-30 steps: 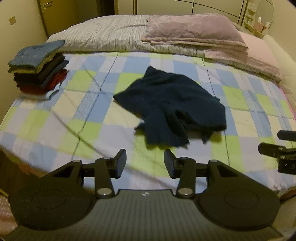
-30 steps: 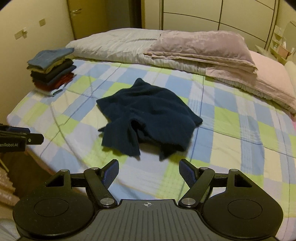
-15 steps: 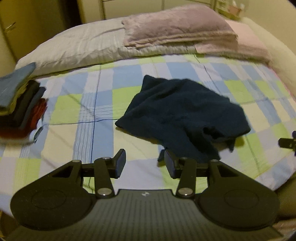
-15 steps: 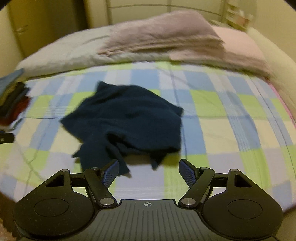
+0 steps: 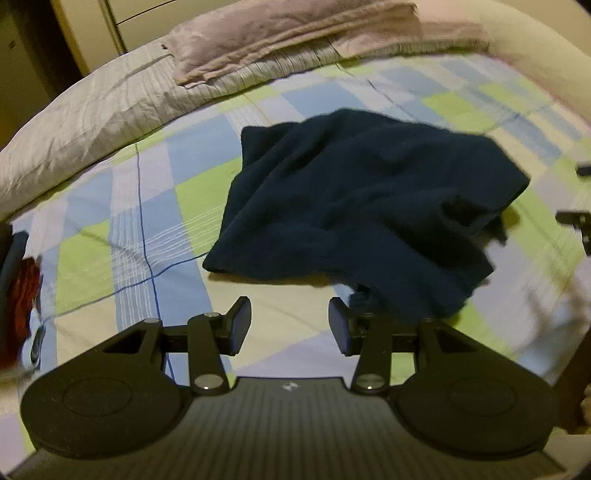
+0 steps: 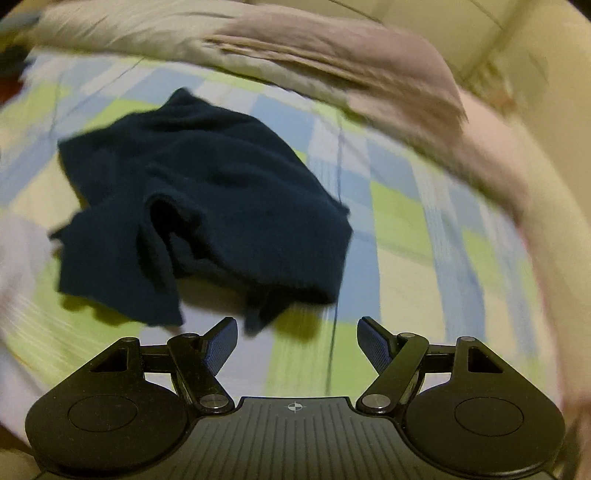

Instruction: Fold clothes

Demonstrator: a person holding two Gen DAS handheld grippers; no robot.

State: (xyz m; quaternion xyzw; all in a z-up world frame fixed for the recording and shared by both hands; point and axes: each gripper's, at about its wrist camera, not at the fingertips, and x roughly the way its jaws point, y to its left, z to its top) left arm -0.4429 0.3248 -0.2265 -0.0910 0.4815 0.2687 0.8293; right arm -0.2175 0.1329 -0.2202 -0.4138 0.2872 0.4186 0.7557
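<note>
A crumpled dark navy garment (image 5: pixel 354 206) lies on the checked bedspread (image 5: pixel 184 192); the right wrist view shows the same garment (image 6: pixel 207 206) from its other side. My left gripper (image 5: pixel 290 325) hovers open just short of the garment's near left edge, nothing between its fingers. My right gripper (image 6: pixel 297 345) is open and empty too, close to the garment's near right corner. The tips of the right gripper (image 5: pixel 576 218) peek in at the right edge of the left wrist view.
A folded pinkish-grey blanket (image 5: pixel 280 33) and a striped pillow (image 5: pixel 92 110) lie at the head of the bed. A stack of folded clothes (image 5: pixel 18 295) sits at the bed's left edge. A pale padded bed side (image 6: pixel 546 192) runs along the right.
Both grippers have moved forward and down toward the garment, which now fills much more of each view. The right view is blurred by motion. The garment itself has not moved.
</note>
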